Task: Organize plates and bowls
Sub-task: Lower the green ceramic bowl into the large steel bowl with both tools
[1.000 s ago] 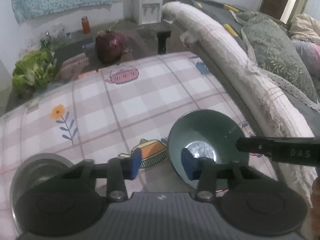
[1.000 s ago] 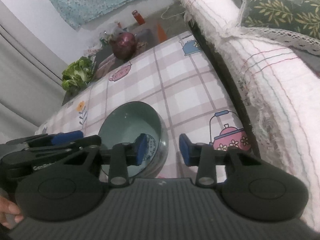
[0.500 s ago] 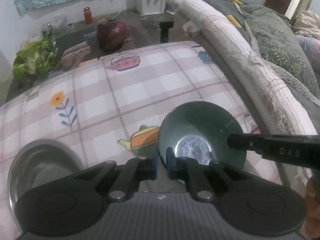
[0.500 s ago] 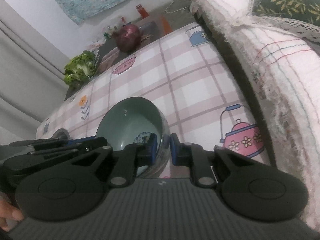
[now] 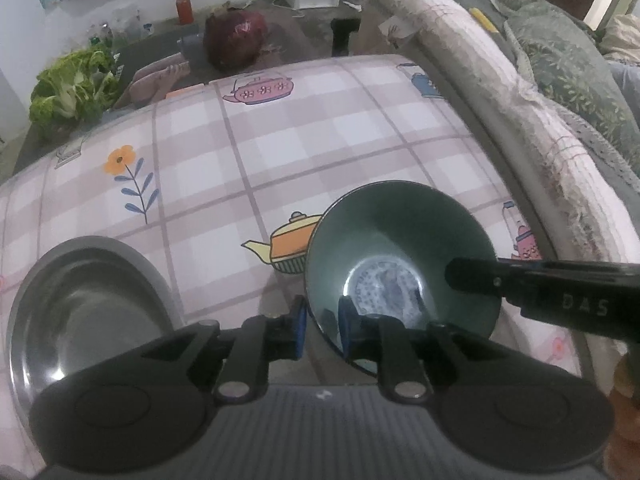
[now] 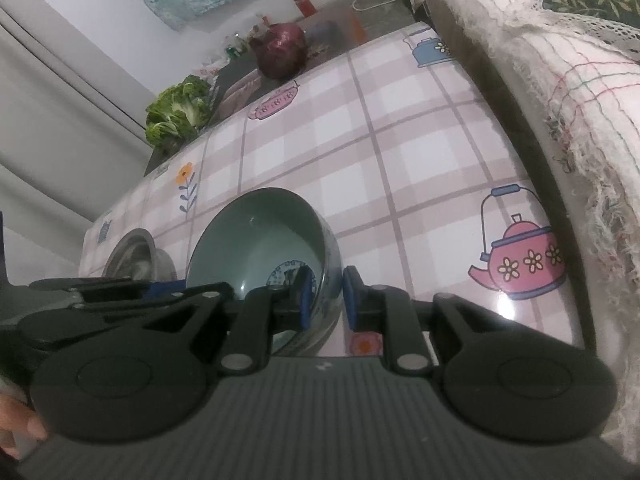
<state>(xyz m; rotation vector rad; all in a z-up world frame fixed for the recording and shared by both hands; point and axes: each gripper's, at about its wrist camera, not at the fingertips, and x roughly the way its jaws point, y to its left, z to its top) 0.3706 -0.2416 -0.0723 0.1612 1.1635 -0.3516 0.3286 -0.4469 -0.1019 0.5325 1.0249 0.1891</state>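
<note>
A green ceramic bowl with a blue-and-white patterned bottom is held by both grippers over the checked tablecloth. My left gripper is shut on the bowl's near rim, one pad inside and one outside. My right gripper is shut on the bowl's right rim; it also shows as a black arm in the left wrist view. A steel bowl stands on the table to the left, also seen in the right wrist view.
The table has a pink checked cloth with teapot prints. A sofa with a white cover runs along the right edge. Beyond the far edge are leafy greens, a dark red bag and a red jar.
Both grippers have closed onto the green bowl's rim, from open a second ago. The bowl seems raised and moved slightly left, nearer the steel bowl.
</note>
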